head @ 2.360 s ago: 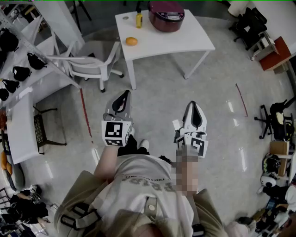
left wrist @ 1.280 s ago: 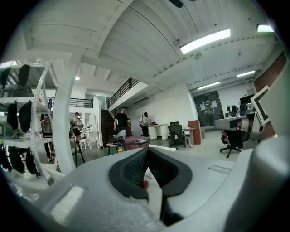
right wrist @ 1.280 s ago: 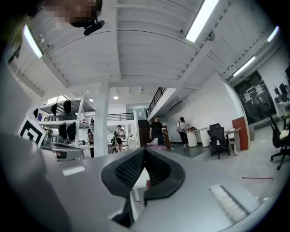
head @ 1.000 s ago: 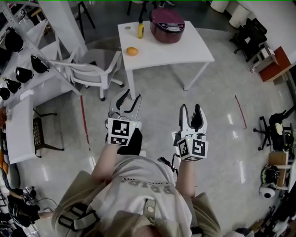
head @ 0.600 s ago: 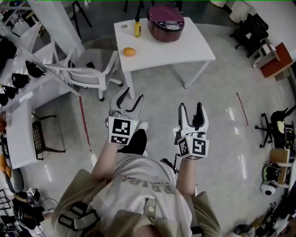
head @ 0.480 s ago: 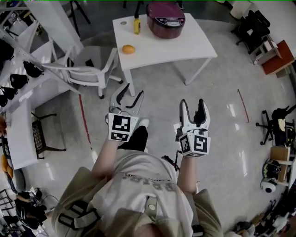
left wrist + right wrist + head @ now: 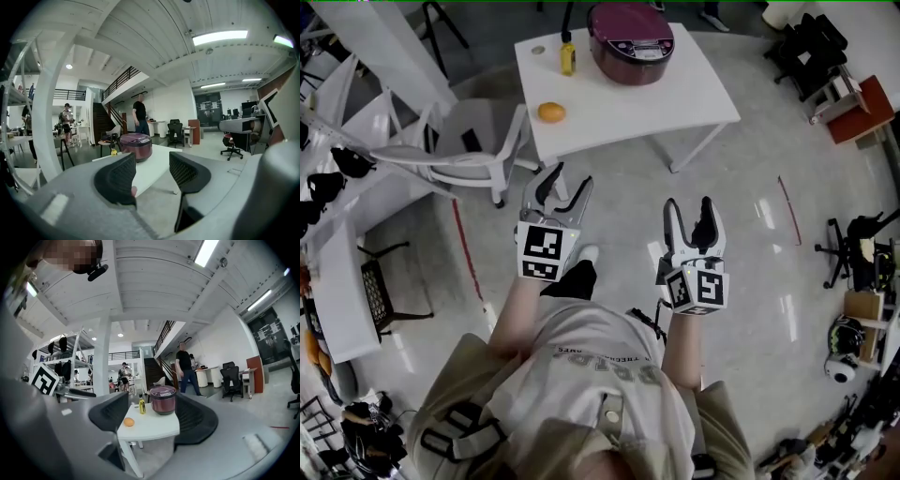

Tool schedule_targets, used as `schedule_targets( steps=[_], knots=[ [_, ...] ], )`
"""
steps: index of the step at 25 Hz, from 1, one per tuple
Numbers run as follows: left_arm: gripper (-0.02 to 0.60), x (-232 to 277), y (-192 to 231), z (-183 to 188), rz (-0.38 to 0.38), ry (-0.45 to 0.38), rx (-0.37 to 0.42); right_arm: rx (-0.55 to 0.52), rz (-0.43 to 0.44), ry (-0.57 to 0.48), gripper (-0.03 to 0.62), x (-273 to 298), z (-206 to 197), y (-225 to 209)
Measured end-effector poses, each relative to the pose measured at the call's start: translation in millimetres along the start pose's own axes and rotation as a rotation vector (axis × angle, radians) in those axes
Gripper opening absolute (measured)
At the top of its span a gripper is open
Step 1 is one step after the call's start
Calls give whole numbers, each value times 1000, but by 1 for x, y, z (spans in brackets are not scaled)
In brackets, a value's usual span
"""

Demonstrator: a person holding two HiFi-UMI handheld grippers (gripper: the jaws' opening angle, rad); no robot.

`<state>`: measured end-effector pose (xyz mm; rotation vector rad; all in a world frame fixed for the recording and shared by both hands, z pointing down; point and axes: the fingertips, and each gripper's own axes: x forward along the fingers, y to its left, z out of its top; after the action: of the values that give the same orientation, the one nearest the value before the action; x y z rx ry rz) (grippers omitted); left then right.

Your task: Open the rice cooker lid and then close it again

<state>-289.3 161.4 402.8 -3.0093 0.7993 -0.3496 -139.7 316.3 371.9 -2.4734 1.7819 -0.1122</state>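
Standing on the floor (image 7: 750, 281), well short of the bench (image 7: 675, 94); both hands are out ahead of me at about waist height.

Left hand-held gripper (image 7: 570, 178): released. Its jaws have just been opening and nothing sits between them. In the left gripper view (image 7: 152, 168) the gap shows only the bench edge and floor far off.

Right hand-held gripper (image 7: 688, 206): released too, the jaws have just been opening further, and it is empty. In the right gripper view (image 7: 151, 416) the whole bench is framed between the pads, well away.

Rice cooker (image 7: 630, 39): dark red and round, with its lid down. It stands toward the far side of the white bench. Neither hand-held gripper is near it. It also shows in the left gripper view (image 7: 136, 145) and the right gripper view (image 7: 163, 400).

Yellow bottle (image 7: 567, 58): upright, just to the left of the cooker.

Orange (image 7: 550, 112): alone near the bench's near left edge, apart from both.

White chair (image 7: 478, 141): close against the bench's left side.

A person in a dark top (image 7: 185, 366) stands beyond the bench, in the background.
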Motion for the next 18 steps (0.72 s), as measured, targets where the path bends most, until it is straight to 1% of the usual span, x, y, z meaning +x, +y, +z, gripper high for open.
schedule_targets(
  steps=[7, 18],
  knots=[
    [232, 55, 30, 10, -15, 1, -8, -18, -22, 8, 299, 54, 4, -15],
    [232, 142, 69, 27, -29, -8, 14, -11, -41, 3, 299, 142, 4, -50]
  ],
)
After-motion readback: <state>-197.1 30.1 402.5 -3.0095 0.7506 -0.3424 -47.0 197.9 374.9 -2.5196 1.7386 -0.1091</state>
